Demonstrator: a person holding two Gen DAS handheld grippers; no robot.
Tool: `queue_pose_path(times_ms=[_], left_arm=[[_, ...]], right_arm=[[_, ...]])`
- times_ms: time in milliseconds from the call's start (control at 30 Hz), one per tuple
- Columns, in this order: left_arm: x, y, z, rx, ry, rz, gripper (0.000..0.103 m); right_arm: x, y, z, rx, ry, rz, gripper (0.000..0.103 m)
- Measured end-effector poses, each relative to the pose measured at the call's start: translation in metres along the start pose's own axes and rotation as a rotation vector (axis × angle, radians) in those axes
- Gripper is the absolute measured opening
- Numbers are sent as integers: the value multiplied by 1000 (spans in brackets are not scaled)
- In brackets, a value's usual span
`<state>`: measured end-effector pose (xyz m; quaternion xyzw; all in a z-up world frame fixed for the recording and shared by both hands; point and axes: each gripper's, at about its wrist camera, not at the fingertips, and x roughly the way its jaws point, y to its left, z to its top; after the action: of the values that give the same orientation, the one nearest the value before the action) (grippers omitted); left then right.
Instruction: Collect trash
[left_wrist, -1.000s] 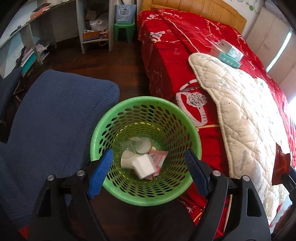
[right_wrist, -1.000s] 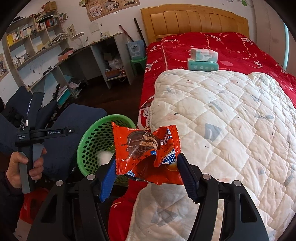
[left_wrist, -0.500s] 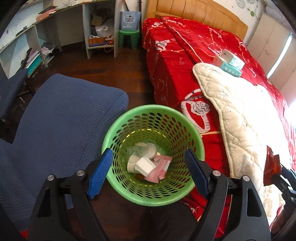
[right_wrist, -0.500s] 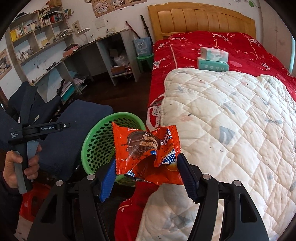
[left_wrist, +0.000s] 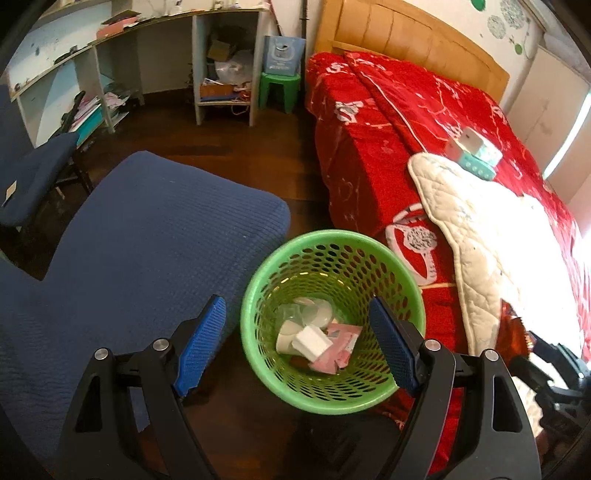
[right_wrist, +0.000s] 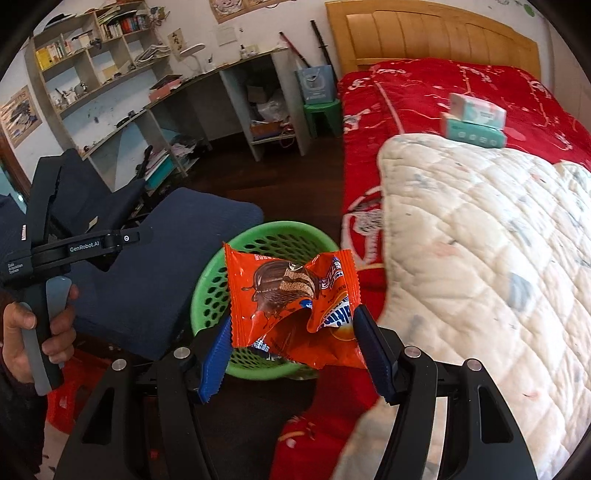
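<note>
Wrapper (right_wrist: 291, 302) sits pinched between right tongs (right_wrist: 291, 356), above basket (right_wrist: 210, 291).

You face a bed (right_wrist: 424, 96) with a red cover and a wooden headboard (right_wrist: 428, 37) on a dark wood floor (left_wrist: 221, 144). A blue cushion (left_wrist: 147, 240) lies beside it; cluttered wall shelves (right_wrist: 99, 48) stand behind.

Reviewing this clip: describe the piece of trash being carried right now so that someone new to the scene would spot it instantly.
Start at the bed with the red cover, then drop to the green mesh basket on the floor beside it. In front of the basket, the right gripper pinches a crumpled snack wrapper. It is bright orange with a chocolate wafer pictured on it, unlike the pale scraps in the basket.
</note>
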<state>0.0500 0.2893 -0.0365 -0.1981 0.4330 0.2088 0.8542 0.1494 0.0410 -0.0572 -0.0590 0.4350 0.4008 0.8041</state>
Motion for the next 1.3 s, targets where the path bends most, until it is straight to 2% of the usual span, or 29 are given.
queue_pose_path(times_ms=[333, 600, 667, 867, 1067, 1300], left_arm=[[-9, 23, 5, -45, -30, 0, 79], [-6, 28, 1, -63, -24, -9, 79], [-6, 28, 0, -63, -23, -14, 79], [-7, 26, -1, -65, -23, -21, 79], [-13, 22, -1, -58, -29, -24, 79], [-18, 17, -3, -53, -36, -29, 79]], right_arm=[[51, 42, 13, -26, 30, 59, 63], [78, 52, 11, 24, 41, 112, 77], [76, 51, 11, 27, 37, 108, 83], [69, 48, 9, 34, 24, 124, 88], [68, 50, 9, 41, 24, 138, 88], [47, 48, 1, 1, 11, 79, 88]])
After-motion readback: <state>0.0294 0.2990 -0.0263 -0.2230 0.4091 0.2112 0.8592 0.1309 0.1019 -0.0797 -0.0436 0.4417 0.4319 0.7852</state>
